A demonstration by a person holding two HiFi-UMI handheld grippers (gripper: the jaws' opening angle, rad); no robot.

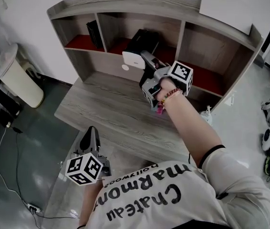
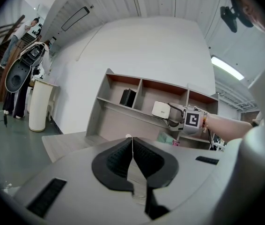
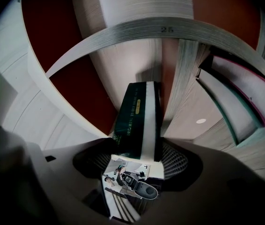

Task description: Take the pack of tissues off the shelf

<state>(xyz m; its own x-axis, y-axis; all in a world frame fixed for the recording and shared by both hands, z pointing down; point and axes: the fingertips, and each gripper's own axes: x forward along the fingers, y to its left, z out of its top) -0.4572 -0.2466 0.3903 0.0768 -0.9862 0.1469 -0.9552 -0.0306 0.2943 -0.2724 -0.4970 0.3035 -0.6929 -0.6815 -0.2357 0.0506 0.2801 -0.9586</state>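
Observation:
The pack of tissues (image 1: pixel 138 46) is a long dark box with a white end. It lies in the middle compartment of the grey wooden shelf (image 1: pixel 125 1), its white end jutting past the shelf edge. My right gripper (image 1: pixel 146 62) reaches in from the front and is shut on it. In the right gripper view the pack (image 3: pixel 139 118) fills the space between both pads of the right gripper (image 3: pixel 137 156). My left gripper (image 1: pixel 91 136) hangs low by the person's body, shut and holding nothing. In the left gripper view its pads (image 2: pixel 144 161) meet, and the pack (image 2: pixel 160 109) shows far ahead.
A black item (image 1: pixel 95 34) stands in the shelf's left compartment. The grey desk top (image 1: pixel 111 111) lies below the shelf. A white bin (image 1: pixel 18 78) stands on the floor at the left, with cables near it. Flat boxes (image 3: pixel 235 107) lie right of the pack.

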